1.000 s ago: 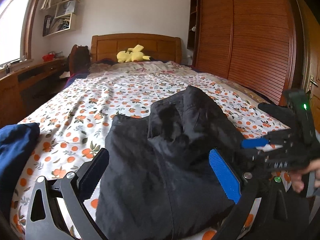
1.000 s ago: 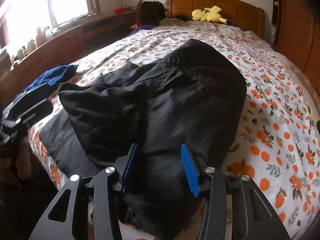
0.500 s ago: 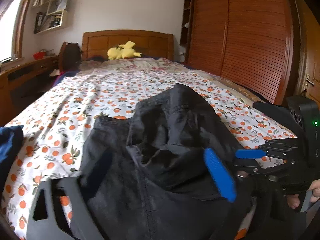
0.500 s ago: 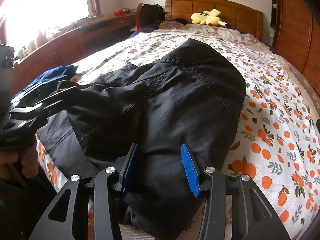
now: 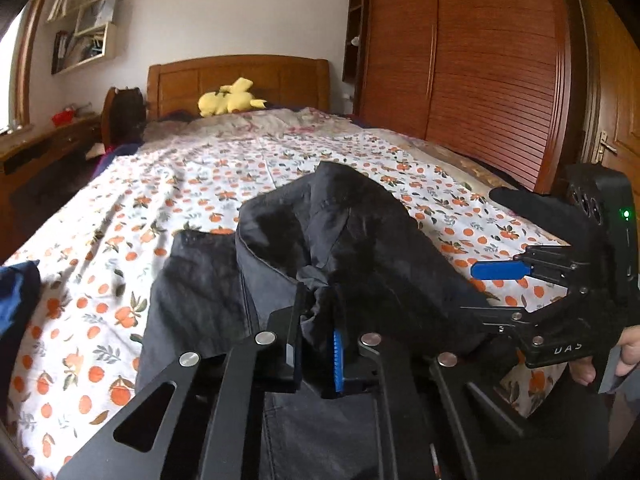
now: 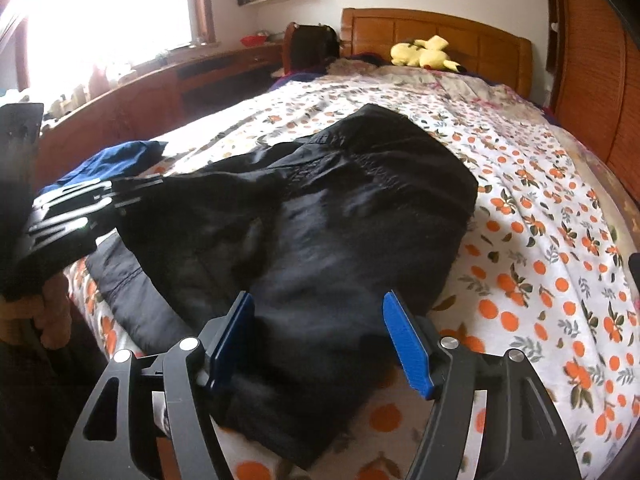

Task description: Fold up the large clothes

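I've got the left gripper (image 5: 316,344) clamped down tight, its fingers (image 5: 335,356) pinching a bunched fold of the large black fabric garment (image 5: 348,248) and holding that fold raised off the bed. The garment sprawls across the near end of the white bedsheet printed with oranges (image 5: 160,184), one dark panel lying flat at the left of my left view, the rest humped up toward the middle. Over on the right wrist view, the right gripper (image 6: 322,340) has its blue-padded fingers (image 6: 406,344) spread wide, straddling the near edge of the garment (image 6: 340,220) with cloth between them but nothing pinched. I can see that right gripper from the left camera too (image 5: 500,270), blue pad out, held by a hand (image 5: 628,352) at the frame edge. A crumpled navy blue cloth (image 6: 116,160) sits at the left side of the bed, just beside the black garment. Up by the wooden headboard (image 5: 240,76) lies a yellow plush toy (image 5: 228,98), well apart from the action. A brown slatted wardrobe (image 5: 480,80) stands along the right.
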The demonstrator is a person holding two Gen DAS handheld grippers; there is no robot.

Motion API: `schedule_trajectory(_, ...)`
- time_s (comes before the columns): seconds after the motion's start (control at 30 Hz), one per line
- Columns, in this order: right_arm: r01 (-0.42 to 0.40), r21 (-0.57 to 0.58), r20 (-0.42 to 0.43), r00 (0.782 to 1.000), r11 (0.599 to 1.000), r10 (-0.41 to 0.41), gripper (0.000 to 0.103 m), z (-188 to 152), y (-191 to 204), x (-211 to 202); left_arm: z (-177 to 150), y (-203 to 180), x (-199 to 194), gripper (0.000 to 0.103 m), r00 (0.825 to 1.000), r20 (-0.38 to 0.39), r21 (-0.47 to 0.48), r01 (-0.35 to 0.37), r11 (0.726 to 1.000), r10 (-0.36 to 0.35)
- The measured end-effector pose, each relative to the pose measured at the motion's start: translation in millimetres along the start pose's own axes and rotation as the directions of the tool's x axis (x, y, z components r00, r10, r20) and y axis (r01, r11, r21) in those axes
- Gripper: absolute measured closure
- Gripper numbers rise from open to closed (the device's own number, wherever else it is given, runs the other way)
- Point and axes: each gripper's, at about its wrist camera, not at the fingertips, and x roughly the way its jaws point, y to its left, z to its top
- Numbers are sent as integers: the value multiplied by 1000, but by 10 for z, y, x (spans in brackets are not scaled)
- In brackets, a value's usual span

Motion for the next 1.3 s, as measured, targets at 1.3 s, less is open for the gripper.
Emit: schedule_trajectory(1.3, -185, 22, -99, 977, 983, 186, 39, 91, 120, 339, -593, 989, -405, 93, 951, -227, -132, -244, 961, 211)
